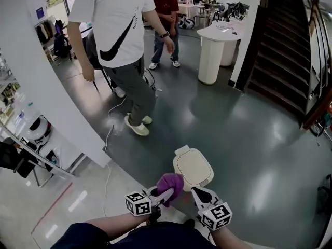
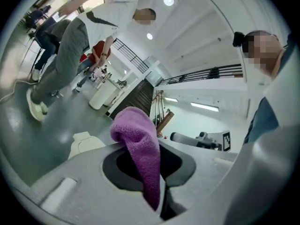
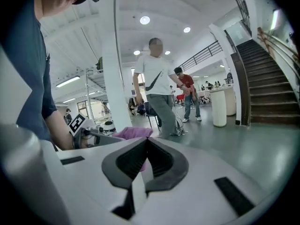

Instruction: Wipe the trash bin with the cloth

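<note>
Jaws on my left gripper point(image 1: 167, 192) are pinching the purple cloth point(image 1: 171, 182); those of my right gripper point(image 1: 199, 193) are sitting closed on nothing, near the white trash bin point(image 1: 193, 168).

Left gripper point(image 1: 167, 193): clamped on purple cloth point(image 1: 171, 182)
Right gripper point(image 1: 199, 193): just right of cloth
Trash bin point(image 1: 193, 168): cream lid, on grey floor point(image 1: 249, 139), just beyond both grippers
</note>
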A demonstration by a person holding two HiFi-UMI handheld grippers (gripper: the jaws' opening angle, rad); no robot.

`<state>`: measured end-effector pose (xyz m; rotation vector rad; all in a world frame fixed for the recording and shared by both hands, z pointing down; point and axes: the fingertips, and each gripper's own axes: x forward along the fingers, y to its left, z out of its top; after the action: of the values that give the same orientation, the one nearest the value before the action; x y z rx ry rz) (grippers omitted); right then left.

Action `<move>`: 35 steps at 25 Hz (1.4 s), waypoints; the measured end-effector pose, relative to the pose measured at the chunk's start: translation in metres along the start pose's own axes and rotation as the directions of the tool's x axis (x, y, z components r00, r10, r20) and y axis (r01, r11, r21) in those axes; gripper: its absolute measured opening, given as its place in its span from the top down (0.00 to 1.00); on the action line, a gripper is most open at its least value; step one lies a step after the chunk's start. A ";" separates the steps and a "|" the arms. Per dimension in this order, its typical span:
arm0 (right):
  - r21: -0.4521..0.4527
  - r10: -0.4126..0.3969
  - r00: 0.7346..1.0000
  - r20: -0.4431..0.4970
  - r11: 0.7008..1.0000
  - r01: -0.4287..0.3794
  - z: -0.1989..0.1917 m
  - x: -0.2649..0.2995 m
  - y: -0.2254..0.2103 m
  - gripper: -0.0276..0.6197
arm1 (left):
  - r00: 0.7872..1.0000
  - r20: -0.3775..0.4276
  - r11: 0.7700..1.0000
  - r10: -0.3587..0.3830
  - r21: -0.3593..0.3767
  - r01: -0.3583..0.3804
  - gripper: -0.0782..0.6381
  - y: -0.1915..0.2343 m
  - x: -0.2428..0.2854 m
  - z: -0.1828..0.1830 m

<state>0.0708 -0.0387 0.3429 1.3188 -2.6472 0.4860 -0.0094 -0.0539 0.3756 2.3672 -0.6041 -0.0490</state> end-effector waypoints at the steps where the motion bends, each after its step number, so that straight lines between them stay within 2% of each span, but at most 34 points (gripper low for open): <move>1: -0.004 0.006 1.000 0.007 1.000 -0.006 0.003 -0.002 0.005 0.94 | 1.000 0.003 0.999 -0.025 0.020 0.025 0.81 -0.014 -0.002 0.007; 8: -0.045 0.040 0.996 0.082 0.998 -0.037 0.034 -0.023 0.033 0.94 | 0.990 0.064 0.980 -0.125 0.162 0.113 0.81 -0.090 -0.023 0.059; 15: -0.059 0.079 0.989 0.125 0.996 -0.072 0.050 -0.038 0.065 0.94 | 0.988 0.093 0.962 -0.122 0.258 0.095 0.81 -0.120 -0.045 0.067; 20: -0.070 0.088 0.987 0.135 0.994 -0.079 0.046 -0.043 0.078 0.94 | 0.989 0.098 0.963 -0.109 0.256 0.081 0.81 -0.122 -0.048 0.059; 35: -0.082 0.063 0.989 0.135 0.995 -0.052 0.046 -0.060 0.076 0.94 | 0.986 0.042 0.953 -0.163 0.263 0.147 0.81 -0.142 -0.033 0.048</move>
<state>0.0472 0.0331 0.2669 1.3003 -2.7909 0.3053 0.0097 0.0247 0.2455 2.6738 -0.4760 -0.1219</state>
